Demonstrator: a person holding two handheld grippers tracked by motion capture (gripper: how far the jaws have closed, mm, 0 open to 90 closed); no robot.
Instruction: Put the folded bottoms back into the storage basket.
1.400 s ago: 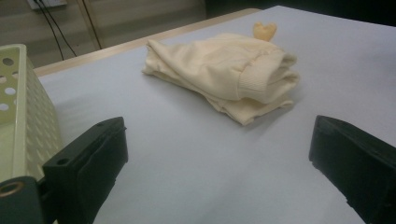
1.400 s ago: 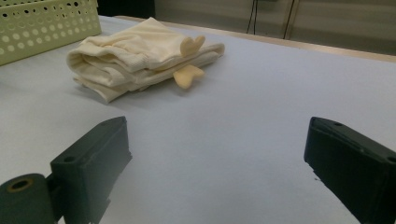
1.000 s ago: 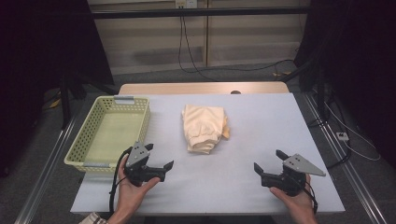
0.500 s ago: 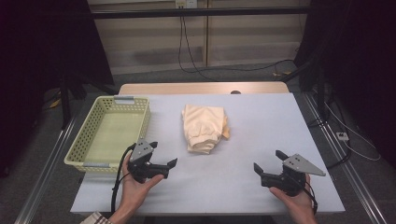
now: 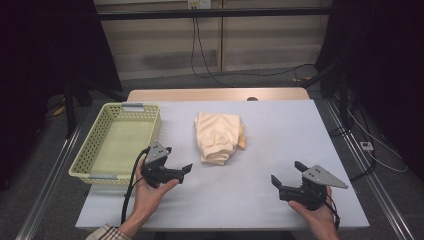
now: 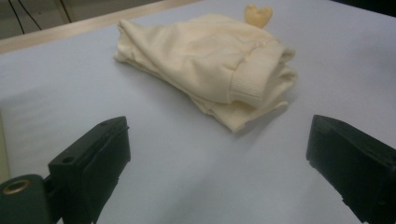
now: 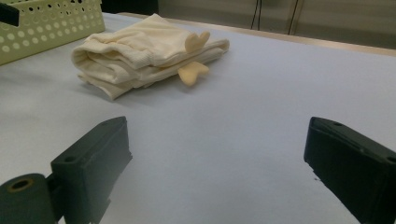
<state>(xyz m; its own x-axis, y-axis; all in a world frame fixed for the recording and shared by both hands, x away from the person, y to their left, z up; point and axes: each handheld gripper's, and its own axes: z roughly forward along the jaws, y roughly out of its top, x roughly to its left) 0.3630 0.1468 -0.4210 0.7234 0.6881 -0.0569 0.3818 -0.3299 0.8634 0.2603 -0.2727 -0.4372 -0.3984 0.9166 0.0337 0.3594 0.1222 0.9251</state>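
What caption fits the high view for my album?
Two open grippers, left and right, wait near a folded cloth beside a basket.

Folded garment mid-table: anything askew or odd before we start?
Mostly tidy. The cream folded garment lies flat on the table, but two small tabs of fabric stick out of its right edge. The basket sits square. Both claws are open, clear of the cloth.

My left gripper (image 5: 176,169) near counter (image 5: 280,125) front, jaws apart, aimed at folded cream garment (image 5: 218,136) close ahead, not touching. My right gripper (image 5: 289,179) at front right, jaws spread, well apart from garment. Pale green basket (image 5: 82,162) at counter's left, just beside left gripper.
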